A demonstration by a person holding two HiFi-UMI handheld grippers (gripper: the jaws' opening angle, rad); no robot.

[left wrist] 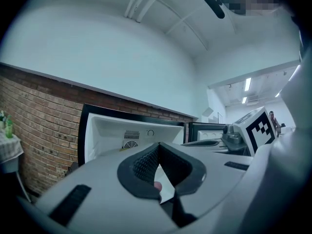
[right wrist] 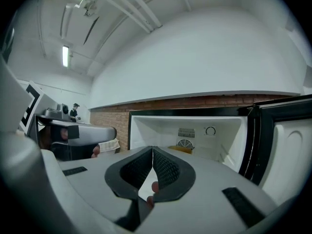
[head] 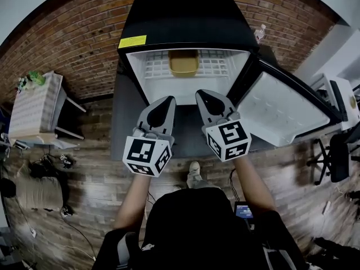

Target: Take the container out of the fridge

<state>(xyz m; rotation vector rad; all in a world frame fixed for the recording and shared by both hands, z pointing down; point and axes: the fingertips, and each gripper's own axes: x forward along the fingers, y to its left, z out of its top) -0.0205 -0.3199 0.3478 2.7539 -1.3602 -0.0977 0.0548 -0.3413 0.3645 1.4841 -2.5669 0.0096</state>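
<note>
One container (head: 183, 64) sits inside the open fridge (head: 185, 21), at the far middle of the white interior, on the wire shelf (head: 216, 66). It is a mustard-yellow tub with rounded corners, roughly square from above. In the head view it looks open-topped, though it is too small there to rule out a lid of the same colour. In the right gripper view only a thin yellow strip of it shows, low against the far wall, just below the round fan grille (right wrist: 185, 144). The fridge is black outside, and its door (head: 284, 114) is swung wide to the right with the white lining exposed.

Both tools are held side by side at the near edge of the opening, pointing into it, well apart from the tub. The left gripper (head: 169, 99) has its jaws brought together: the dark ribbed pads meet at the tips, and nothing lies between them. The right gripper (head: 201, 93) is the same, with its pads pressed tip to tip and nothing gripped. Neither tool touches the shelf, the door or the tub. The marker cubes sit at the near ends, above the person's forearms.
</note>
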